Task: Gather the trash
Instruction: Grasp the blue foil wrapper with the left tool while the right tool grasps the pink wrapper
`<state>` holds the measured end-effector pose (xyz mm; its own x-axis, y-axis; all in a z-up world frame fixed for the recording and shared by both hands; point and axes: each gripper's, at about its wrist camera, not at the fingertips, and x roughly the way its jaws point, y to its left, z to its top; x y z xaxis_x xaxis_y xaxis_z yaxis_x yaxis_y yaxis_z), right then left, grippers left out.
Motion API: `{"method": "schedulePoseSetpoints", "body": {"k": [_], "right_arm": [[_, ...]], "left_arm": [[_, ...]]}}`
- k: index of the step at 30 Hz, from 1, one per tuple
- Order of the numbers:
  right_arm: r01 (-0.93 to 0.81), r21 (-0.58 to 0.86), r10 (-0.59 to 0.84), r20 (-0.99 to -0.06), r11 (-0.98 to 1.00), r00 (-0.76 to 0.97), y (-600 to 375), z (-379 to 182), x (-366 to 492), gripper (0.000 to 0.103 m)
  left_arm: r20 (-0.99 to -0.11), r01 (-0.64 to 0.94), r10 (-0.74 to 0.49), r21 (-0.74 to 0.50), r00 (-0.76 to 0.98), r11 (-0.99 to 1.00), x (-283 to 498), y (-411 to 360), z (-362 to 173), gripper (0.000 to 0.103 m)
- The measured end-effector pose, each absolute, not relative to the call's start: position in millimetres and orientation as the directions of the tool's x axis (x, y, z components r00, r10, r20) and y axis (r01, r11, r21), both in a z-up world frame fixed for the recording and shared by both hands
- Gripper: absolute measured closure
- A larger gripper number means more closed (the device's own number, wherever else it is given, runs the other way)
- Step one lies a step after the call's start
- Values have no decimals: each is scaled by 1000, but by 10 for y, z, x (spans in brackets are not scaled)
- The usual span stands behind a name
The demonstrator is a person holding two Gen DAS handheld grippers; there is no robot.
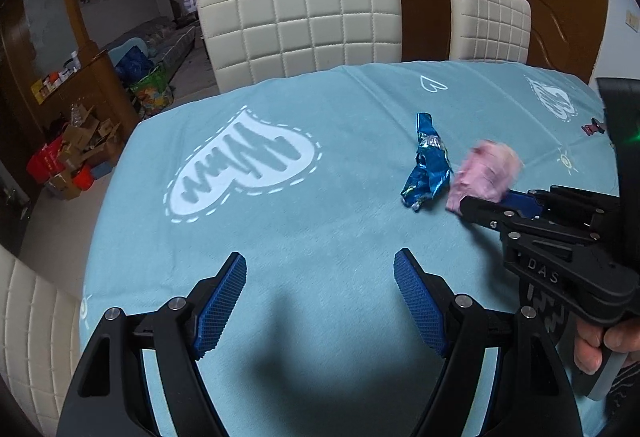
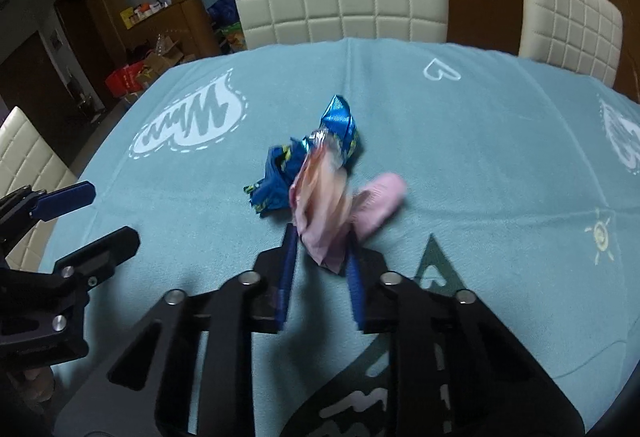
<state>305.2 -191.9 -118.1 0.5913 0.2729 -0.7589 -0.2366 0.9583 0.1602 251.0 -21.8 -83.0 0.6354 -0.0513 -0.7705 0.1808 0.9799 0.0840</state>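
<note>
A crumpled blue foil wrapper [image 1: 428, 161] [image 2: 340, 123] lies on the light blue tablecloth [image 1: 312, 221] [image 2: 480, 157]. Just right of it is a pink crumpled paper [image 1: 486, 175] [image 2: 326, 213], blurred, and my right gripper [image 1: 478, 202] [image 2: 322, 237] is shut on its near end. A pink lobe of it sticks out to the right of the fingers. My left gripper [image 1: 320, 277] [image 2: 116, 213] stands open over bare cloth, nearer than and left of the trash, with nothing between its fingers.
Two white quilted chairs [image 1: 300, 21] [image 1: 490, 19] stand at the table's far edge, and another [image 1: 32, 337] at the near left. Cardboard boxes and bags [image 1: 76, 153] sit on the floor to the left. A person's hand [image 1: 596, 345] holds the right gripper's handle.
</note>
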Motion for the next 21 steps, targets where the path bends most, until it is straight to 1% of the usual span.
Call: {"method": "schedulePoseSetpoints", "body": {"k": [2,3,6,13,17,19,21], "right_arm": [[-231,122,242,-749,965,616,-1971,-1151,3014,87],[-220,93,214,-746,971,630,-1995,-1137,2994,90],[-188,56,167,-739,981,652,-2124,-1114,2967,90],[-110,45,107,-734,993,671,-2510,-1028,2985,91],[-76,105,129,-730,992,671,-2711,-1004,3036,91],[-73,115,134,-737,991,662,-2719,-1036,3059,91],[-81,112,138,-740,990,658,-2695,-1058,3065,91]], "left_arm": [[-769,194,-63,80,636,978,2529,-276,-827,29],[-768,204,-71,79,636,976,2548,-322,-829,29],[-774,257,-110,70,624,964,2584,-513,-857,28],[-800,354,-171,54,575,934,2774,-1017,-1018,28],[-799,369,-154,89,581,925,2915,-1217,-1059,28],[-799,367,-154,89,581,926,2996,-1279,-1053,28],[-791,343,-127,109,598,933,3057,-1287,-1044,29]]}}
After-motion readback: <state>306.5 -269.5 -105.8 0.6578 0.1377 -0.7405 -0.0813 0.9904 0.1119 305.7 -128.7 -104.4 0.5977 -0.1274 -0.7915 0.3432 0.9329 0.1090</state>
